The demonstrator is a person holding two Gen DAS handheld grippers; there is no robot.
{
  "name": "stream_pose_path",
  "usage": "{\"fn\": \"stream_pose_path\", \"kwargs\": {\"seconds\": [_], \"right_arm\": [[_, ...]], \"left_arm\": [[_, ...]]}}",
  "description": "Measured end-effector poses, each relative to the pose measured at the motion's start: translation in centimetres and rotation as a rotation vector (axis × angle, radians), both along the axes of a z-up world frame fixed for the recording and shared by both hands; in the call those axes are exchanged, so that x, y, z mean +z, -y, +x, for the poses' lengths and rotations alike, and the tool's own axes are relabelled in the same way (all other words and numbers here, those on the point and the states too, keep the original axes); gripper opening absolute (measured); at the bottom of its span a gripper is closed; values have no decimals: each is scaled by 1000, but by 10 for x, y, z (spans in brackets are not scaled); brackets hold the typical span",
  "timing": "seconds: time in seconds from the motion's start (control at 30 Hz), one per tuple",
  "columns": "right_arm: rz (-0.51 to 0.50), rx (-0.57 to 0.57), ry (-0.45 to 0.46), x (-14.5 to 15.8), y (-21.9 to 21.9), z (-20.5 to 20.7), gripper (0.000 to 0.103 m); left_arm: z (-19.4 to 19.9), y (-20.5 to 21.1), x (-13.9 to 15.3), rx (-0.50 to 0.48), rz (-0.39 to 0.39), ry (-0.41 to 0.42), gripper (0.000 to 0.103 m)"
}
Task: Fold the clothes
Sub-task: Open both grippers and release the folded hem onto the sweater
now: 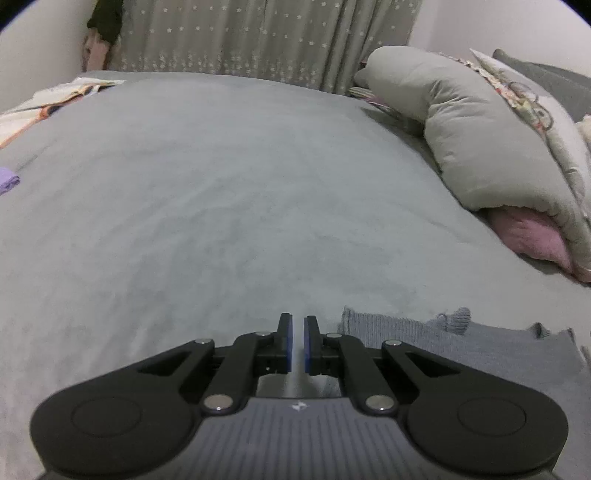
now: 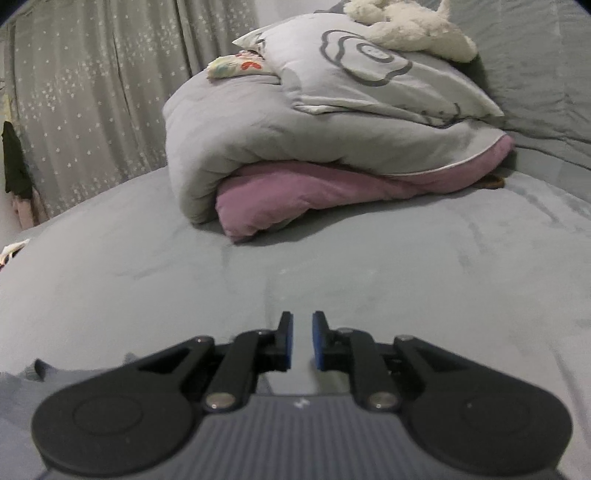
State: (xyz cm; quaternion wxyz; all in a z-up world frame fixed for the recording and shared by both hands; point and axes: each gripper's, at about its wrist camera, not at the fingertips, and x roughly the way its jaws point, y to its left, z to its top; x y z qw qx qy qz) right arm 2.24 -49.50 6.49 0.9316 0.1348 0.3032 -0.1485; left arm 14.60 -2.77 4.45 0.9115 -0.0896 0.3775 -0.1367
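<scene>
A grey-blue knit garment point(image 1: 461, 350) lies flat on the grey bed point(image 1: 221, 206), its ragged top edge to the right of my left gripper point(image 1: 298, 325). That gripper hovers low over the bedcover just left of the garment's corner, jaws almost together with only a thin slit and nothing between them. In the right wrist view the same garment point(image 2: 22, 376) shows as a dark strip at the lower left. My right gripper point(image 2: 303, 325) sits over bare bedcover point(image 2: 406, 277) to the right of it, also nearly closed and holding nothing.
A folded grey duvet point(image 2: 295, 122) over a pink pillow point(image 2: 288, 199) is piled ahead on the right, with a white plush toy point(image 2: 413, 26) on top. A purple cloth point(image 1: 8, 181) and a patterned fabric point(image 1: 44, 99) lie at the left edge. Starred curtains point(image 1: 258, 37) hang behind.
</scene>
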Motion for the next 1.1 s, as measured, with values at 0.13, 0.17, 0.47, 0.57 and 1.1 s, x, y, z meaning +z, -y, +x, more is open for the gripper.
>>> {"fn": "stream_pose_path", "kwargs": {"seconds": [0.13, 0.17, 0.47, 0.57, 1.1], "right_arm": [[11, 40, -21, -4, 2, -2, 41], [13, 50, -26, -5, 3, -2, 41], [43, 142, -73, -13, 7, -4, 1], [10, 149, -67, -11, 5, -3, 1], [-25, 246, -68, -13, 0, 2, 25]], "left_arm": [[-1, 7, -3, -50, -16, -8, 6], [0, 10, -6, -57, -15, -17, 10], [11, 19, -15, -119, 0, -34, 0], [9, 22, -12, -123, 35, -13, 0], [13, 19, -12, -141, -6, 0, 25]]}}
